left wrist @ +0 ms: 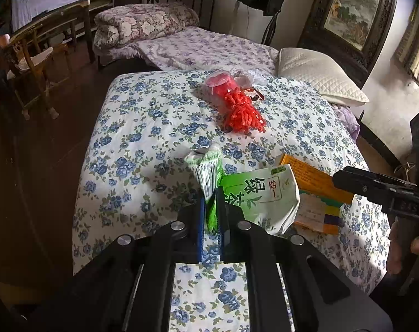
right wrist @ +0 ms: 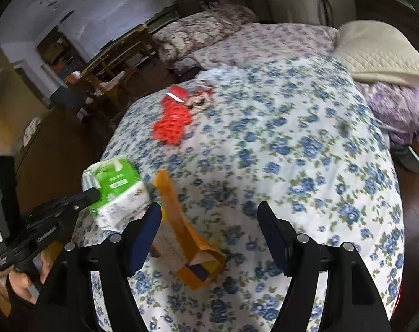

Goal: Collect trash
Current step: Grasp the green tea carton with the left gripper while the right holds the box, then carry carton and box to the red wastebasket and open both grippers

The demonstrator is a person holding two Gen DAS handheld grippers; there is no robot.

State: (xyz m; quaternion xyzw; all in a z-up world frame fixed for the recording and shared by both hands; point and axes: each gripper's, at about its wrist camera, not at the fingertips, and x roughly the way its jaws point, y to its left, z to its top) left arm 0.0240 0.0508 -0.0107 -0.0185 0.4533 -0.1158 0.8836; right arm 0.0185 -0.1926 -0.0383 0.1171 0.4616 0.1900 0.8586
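green drink carton [left wrist: 260, 196] printed 统一 and 绿茶 (large green characters); orange box [left wrist: 314, 178] print unreadable

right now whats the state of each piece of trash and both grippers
green tea carton: crushed, pinched at its edge
left gripper: shut on the carton
right gripper: open, nothing between the pads
orange box: flattened, lying on the bedspread
red mesh bag: crumpled, untouched, further up the bed

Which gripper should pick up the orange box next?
Right. The right gripper is open, and the orange box lies on the bedspread between its fingers. The left gripper is already shut on the green carton.
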